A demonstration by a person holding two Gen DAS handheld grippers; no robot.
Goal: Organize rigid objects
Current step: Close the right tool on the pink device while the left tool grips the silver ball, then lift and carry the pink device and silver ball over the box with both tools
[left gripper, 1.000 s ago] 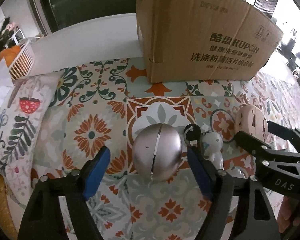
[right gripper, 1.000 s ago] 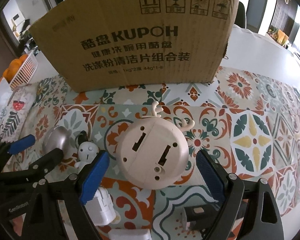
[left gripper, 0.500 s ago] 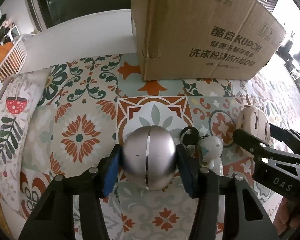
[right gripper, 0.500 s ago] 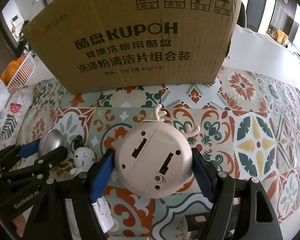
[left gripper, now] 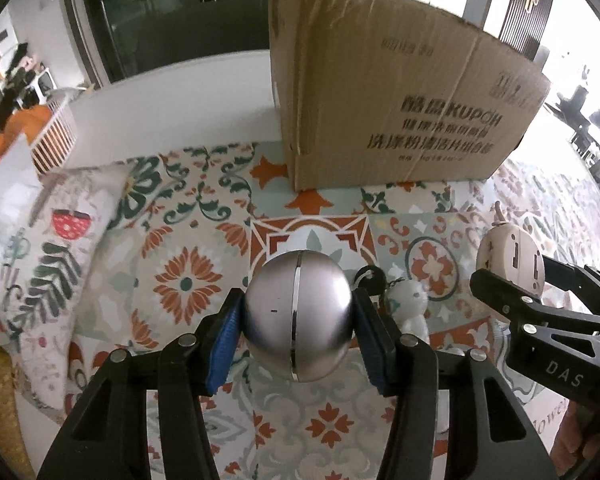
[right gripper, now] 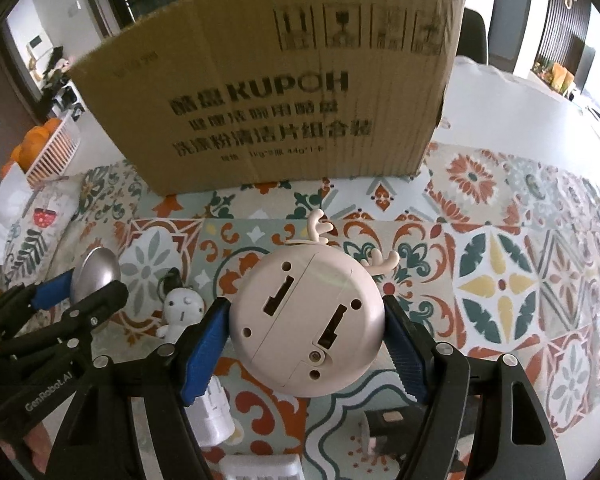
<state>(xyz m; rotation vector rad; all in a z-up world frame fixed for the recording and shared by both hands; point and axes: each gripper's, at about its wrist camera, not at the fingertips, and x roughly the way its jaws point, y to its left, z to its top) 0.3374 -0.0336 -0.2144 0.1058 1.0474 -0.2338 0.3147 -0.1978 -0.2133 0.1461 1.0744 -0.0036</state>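
My left gripper (left gripper: 298, 322) is shut on a silver metal ball (left gripper: 298, 316) and holds it above the patterned cloth; the ball also shows in the right wrist view (right gripper: 95, 276). My right gripper (right gripper: 306, 332) is shut on a round pink deer-antler gadget (right gripper: 306, 320), its underside facing me; it also shows in the left wrist view (left gripper: 510, 258). A large cardboard box (right gripper: 276, 92) stands upright behind both, also in the left wrist view (left gripper: 384, 100).
A small white figurine with a black keyring (right gripper: 182, 308) lies between the grippers. White plastic pieces (right gripper: 216, 412) and a dark small item (right gripper: 388, 420) lie near the front. A white basket with oranges (left gripper: 40, 136) and a leaf-print cushion (left gripper: 48, 248) are at left.
Both grippers closed from open onto their objects, then lifted them slightly. The box now looks a little lower and farther in both views.
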